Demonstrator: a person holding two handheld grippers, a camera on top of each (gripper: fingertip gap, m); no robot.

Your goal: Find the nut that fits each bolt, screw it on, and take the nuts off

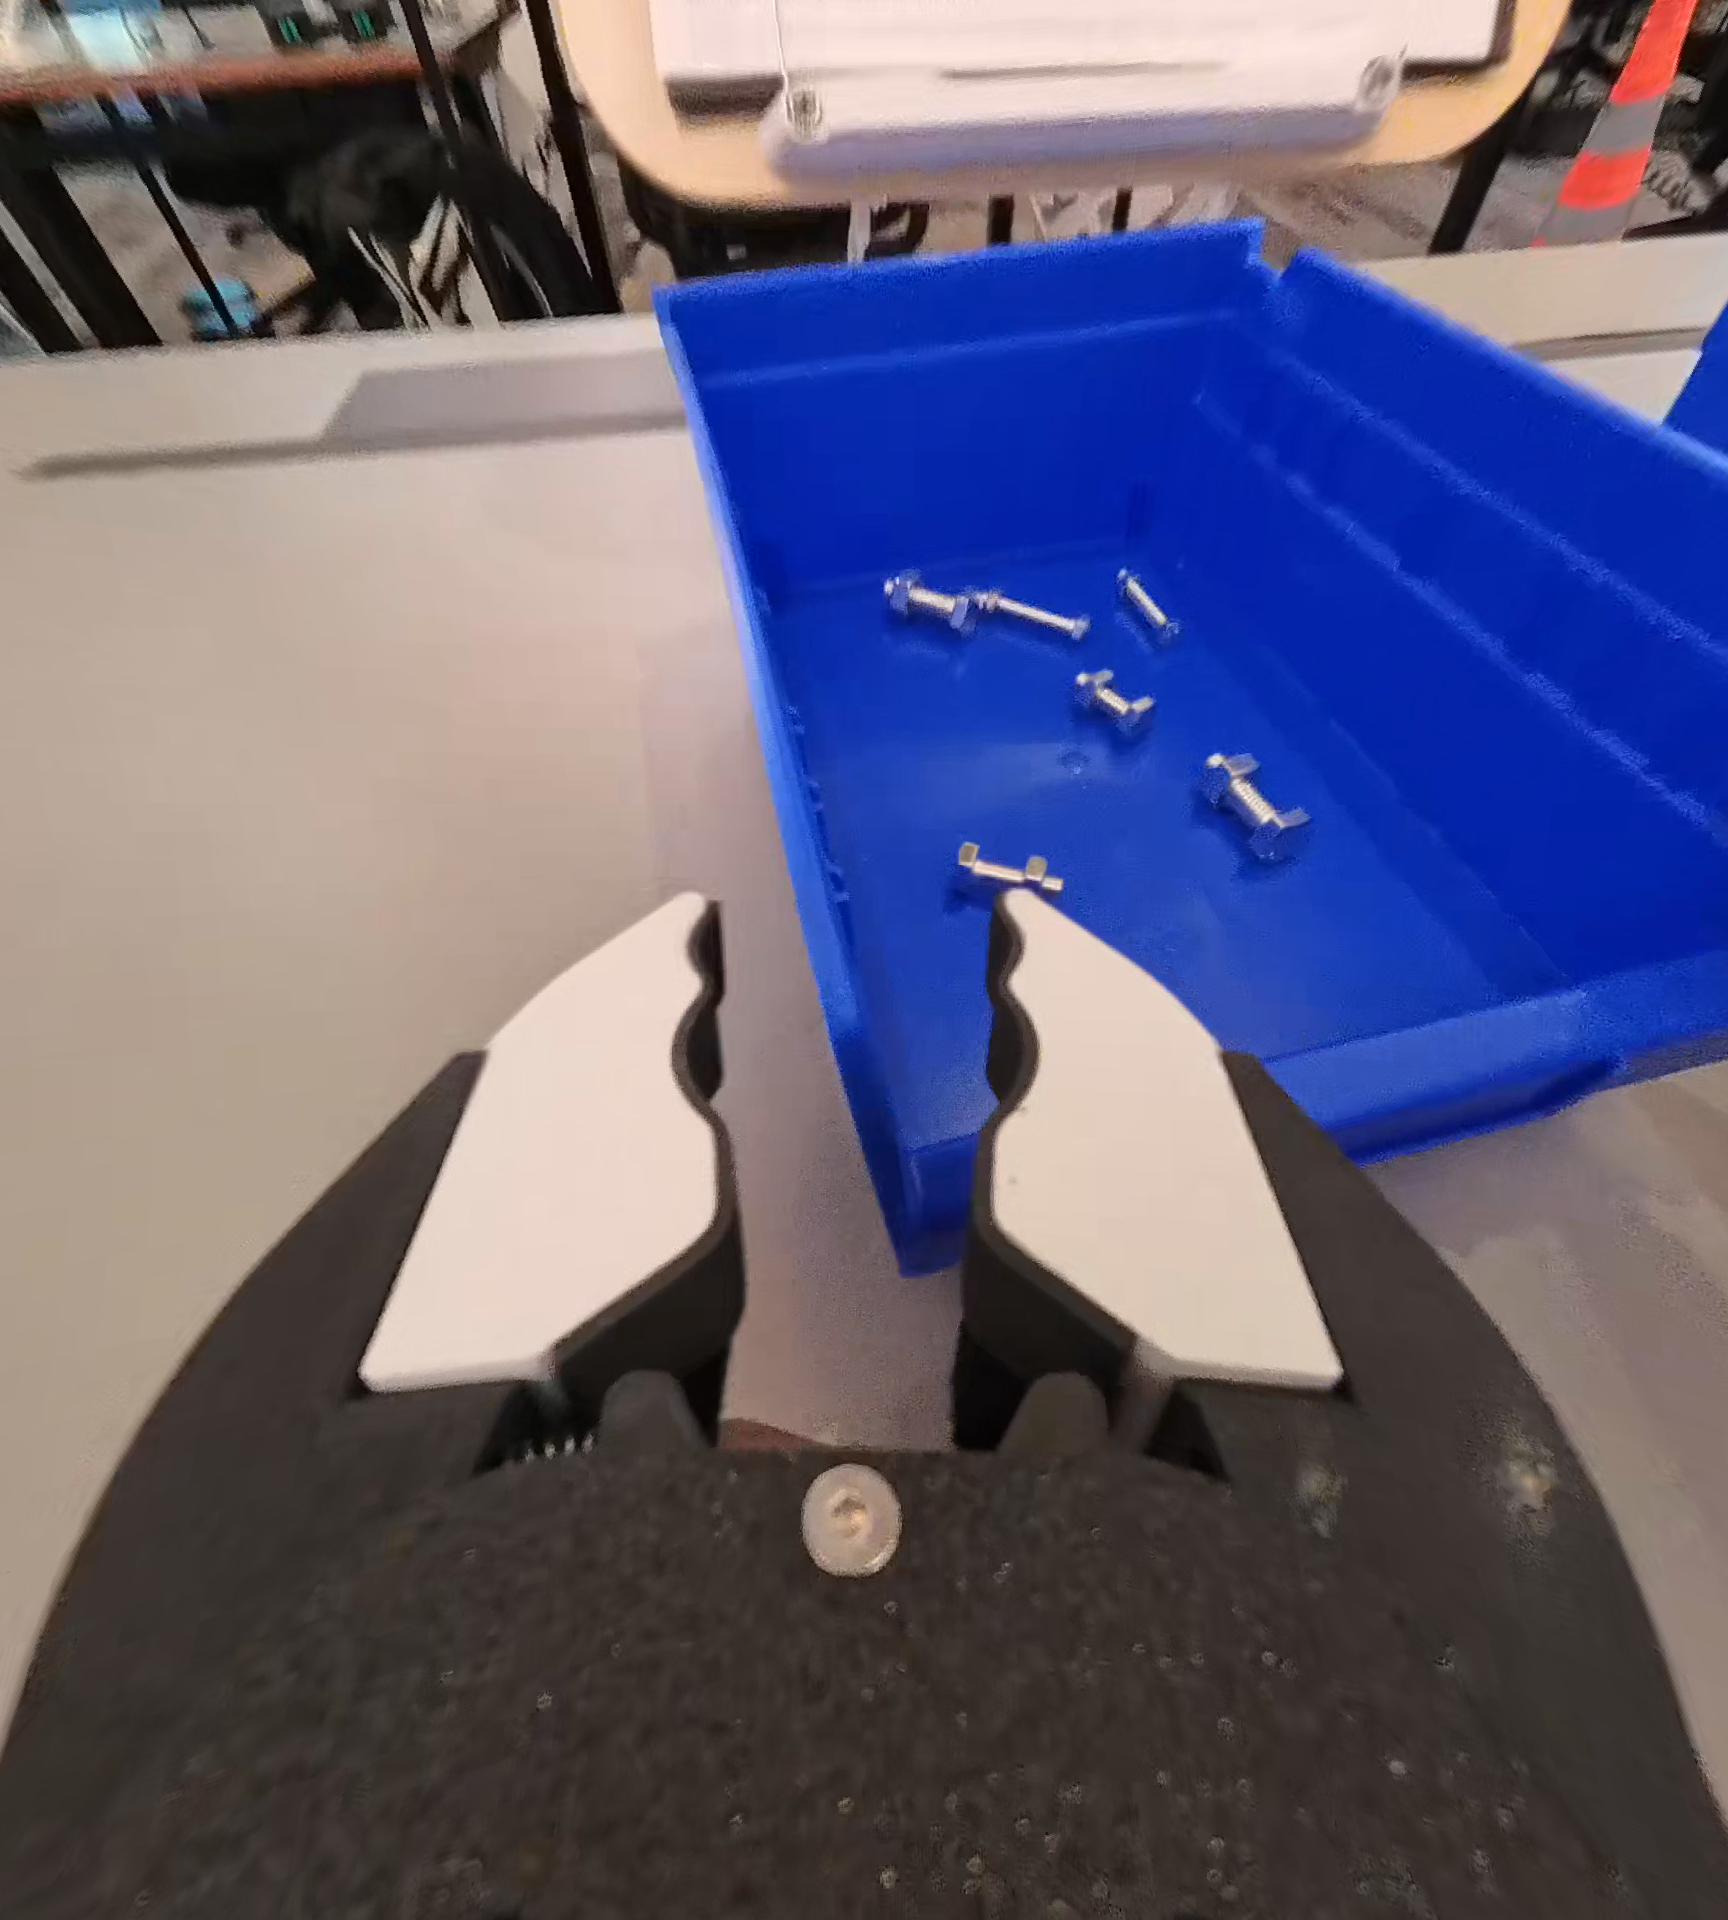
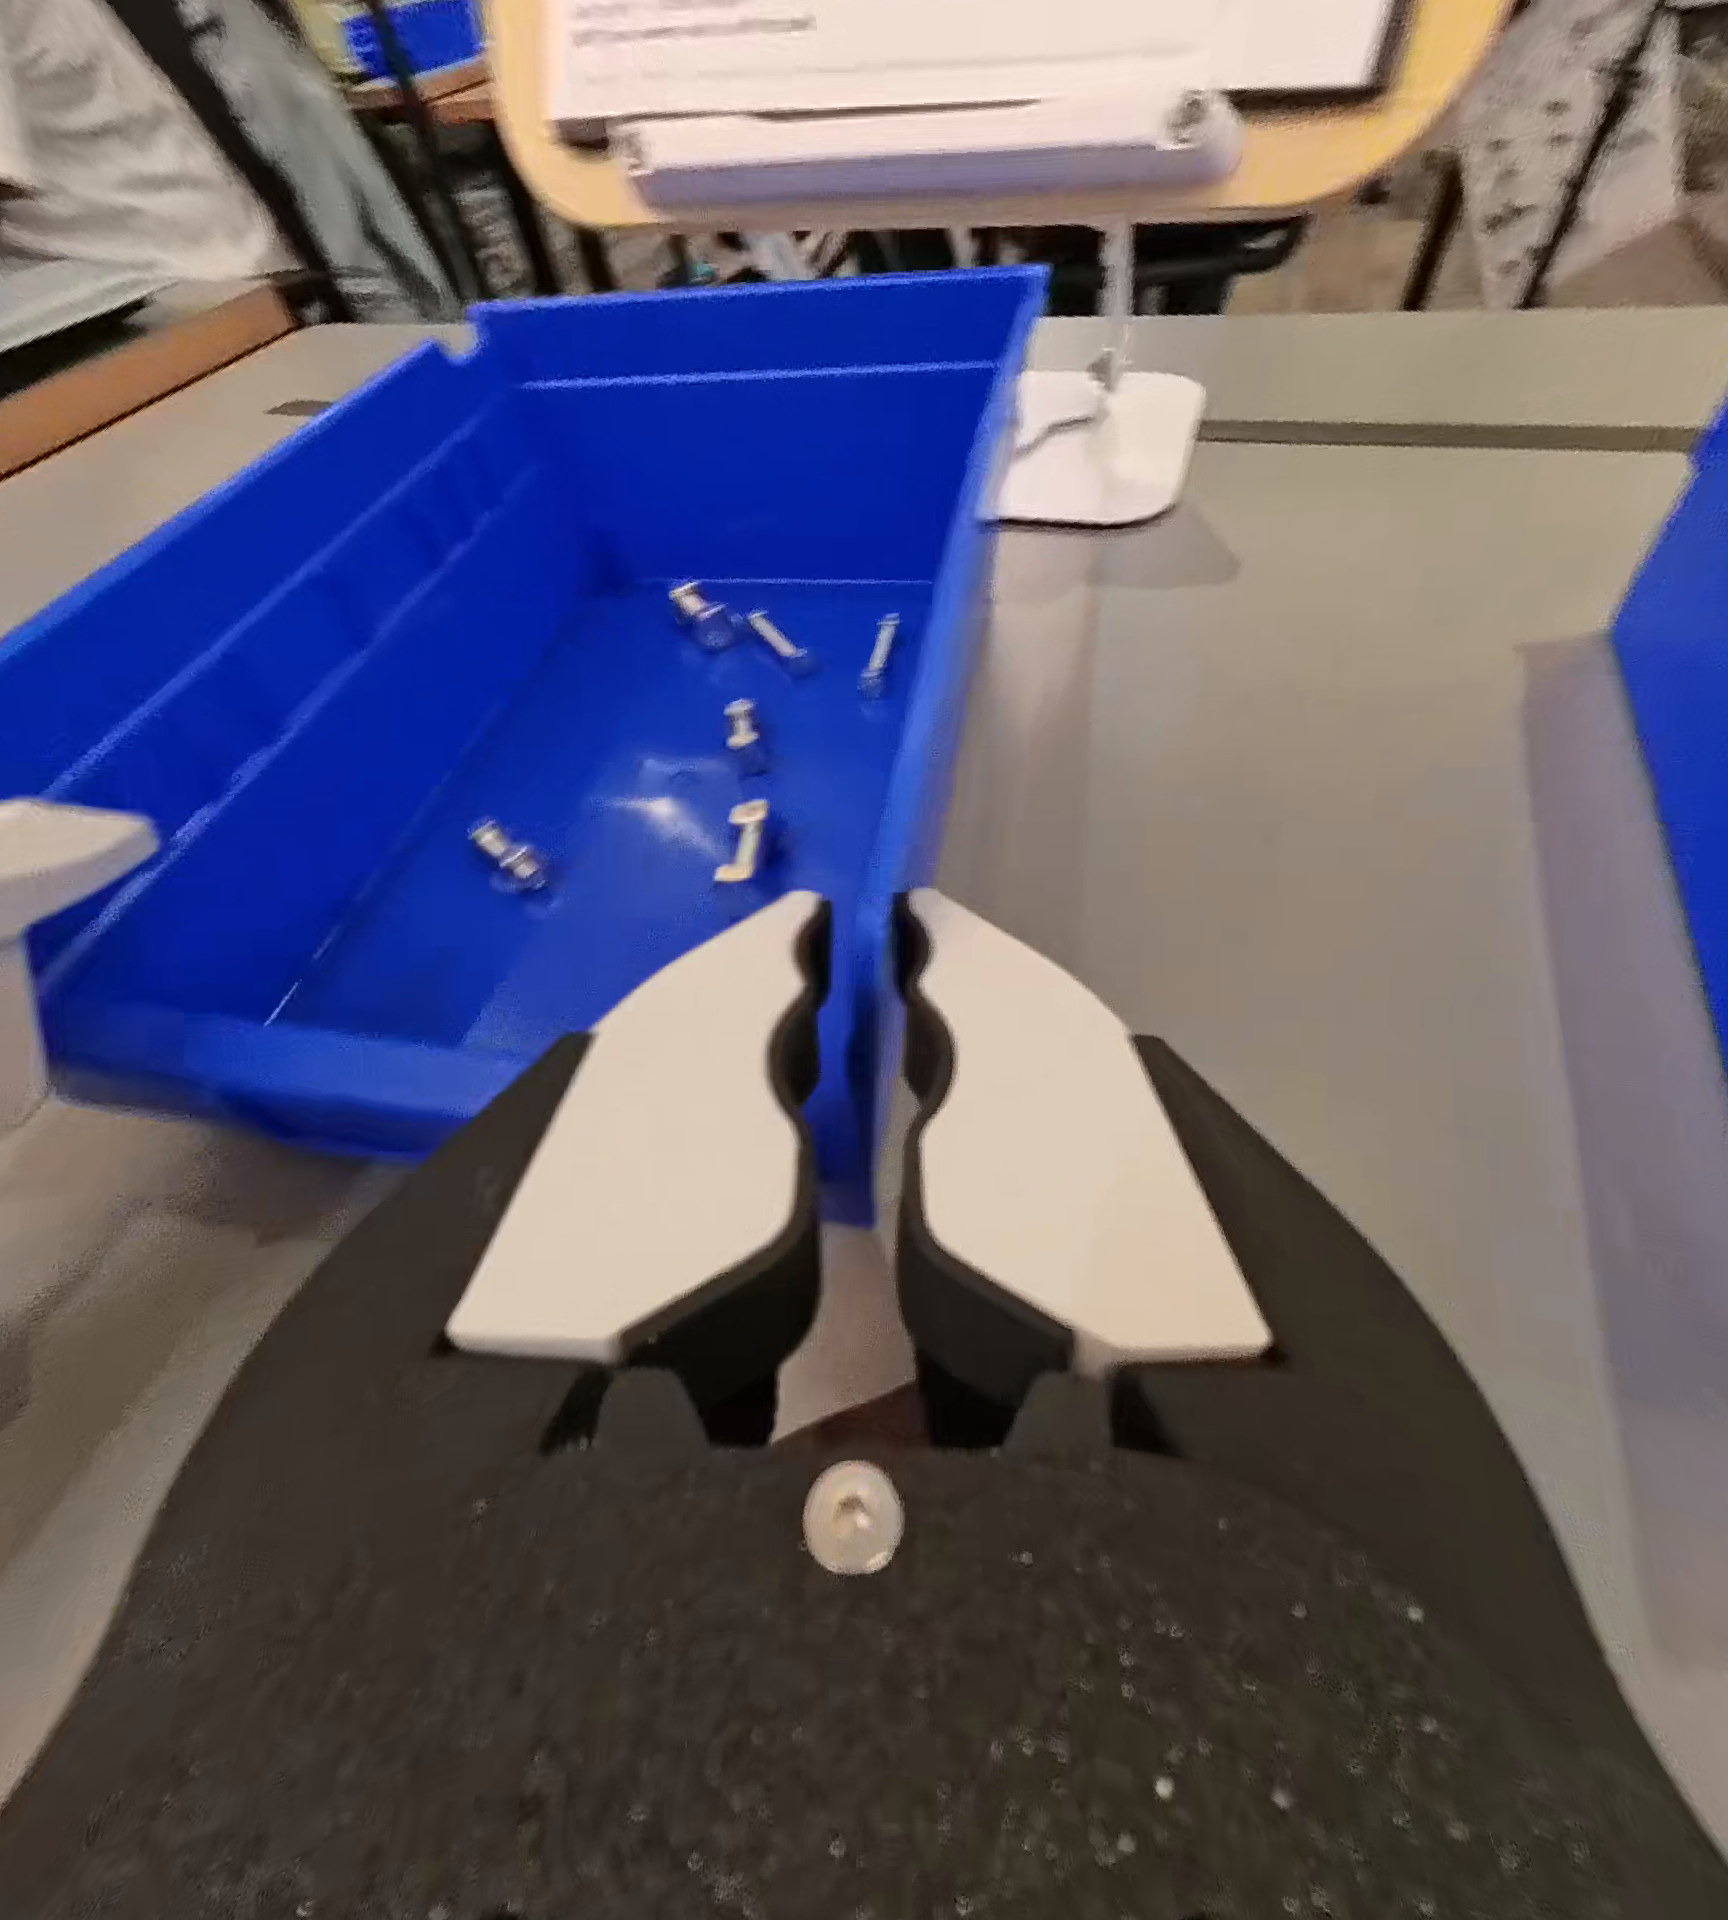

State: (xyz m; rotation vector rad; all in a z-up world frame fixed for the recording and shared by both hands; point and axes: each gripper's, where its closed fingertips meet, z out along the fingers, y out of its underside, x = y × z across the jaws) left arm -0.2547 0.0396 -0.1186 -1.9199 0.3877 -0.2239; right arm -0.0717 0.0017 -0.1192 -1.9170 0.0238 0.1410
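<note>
Blue bin point(image 1: 943, 416) holds six nutted bolts point(image 1: 1114, 703).

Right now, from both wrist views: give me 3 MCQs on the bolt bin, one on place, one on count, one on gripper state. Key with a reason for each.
1. Where are the bolts?
A. On the grey table
B. Inside the blue bin
C. In the left gripper

2. How many bolt pieces lie there?
A. Two
B. Six
C. Ten

3. How is the left gripper?
A. Open, holding nothing
B. Shut on a bolt
C. Shut on the bin wall

Key:
1 B: every bolt, such as the nearest bolt, rests on the floor of the blue bin.
2 B: six silver pieces can be counted in both views.
3 A: the left gripper shows a wide gap between its fingers, with nothing in it.
</note>
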